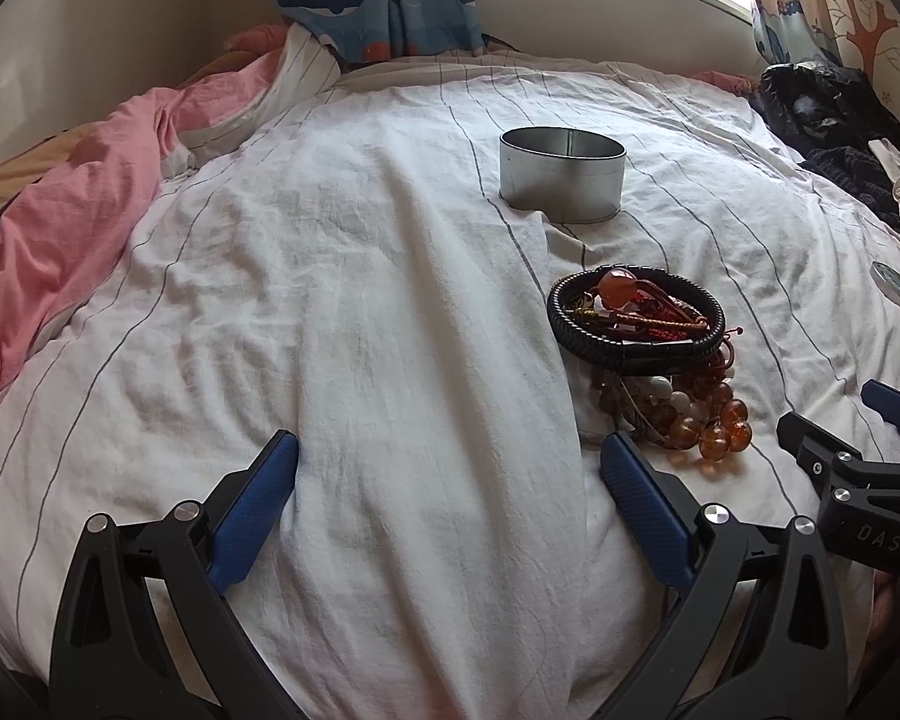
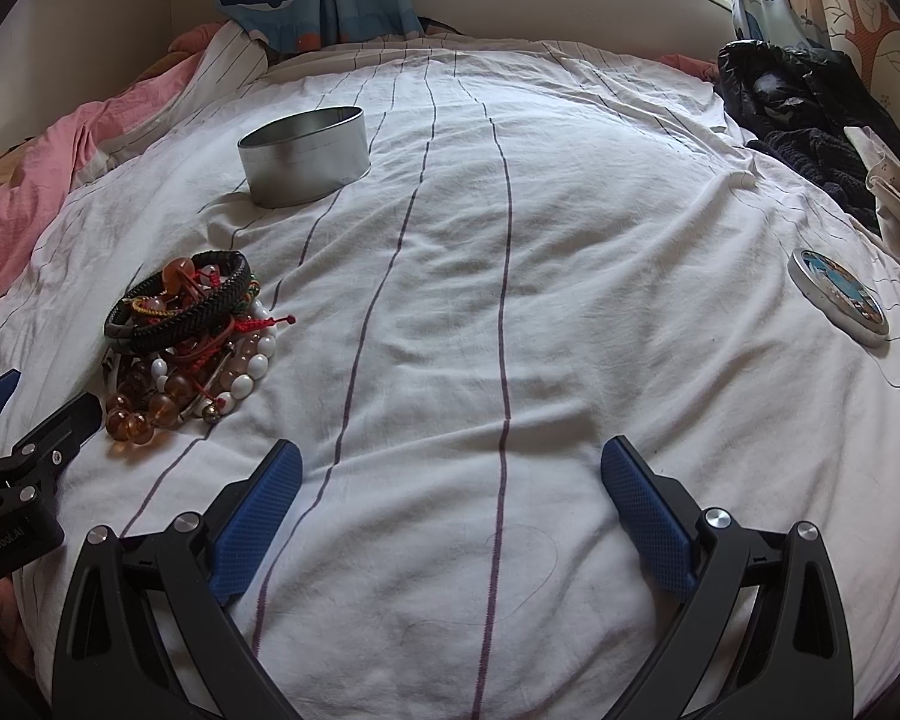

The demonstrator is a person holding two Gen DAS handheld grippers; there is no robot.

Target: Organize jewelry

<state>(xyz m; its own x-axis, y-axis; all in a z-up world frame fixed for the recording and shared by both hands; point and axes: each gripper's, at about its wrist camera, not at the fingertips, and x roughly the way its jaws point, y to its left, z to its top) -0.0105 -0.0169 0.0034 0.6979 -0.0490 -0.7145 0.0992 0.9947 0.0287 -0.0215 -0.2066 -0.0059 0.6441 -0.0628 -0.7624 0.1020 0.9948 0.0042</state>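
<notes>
**Both claws wide open over the bed, jewelry untouched**

The left gripper (image 1: 450,468) hangs over the striped white sheet (image 1: 360,312) with its blue pads spread wide, grasping nothing. The right gripper (image 2: 450,474) is likewise released and empty. The jewelry pile (image 1: 648,342) lies on the sheet between them: a black braided bracelet (image 2: 180,306) on top, amber beads (image 2: 132,420) and white beads (image 2: 252,360) spilling from beneath. Beyond it stands an open metal tin (image 1: 561,174), apart from the pile. Its lid (image 2: 840,300) lies well off to the right. A pink blanket (image 1: 60,252) bunches at the left, dark clothing (image 2: 798,102) at the far right. The cords in the pile are too tangled to tell apart, and the tin's inside is hidden.
</notes>
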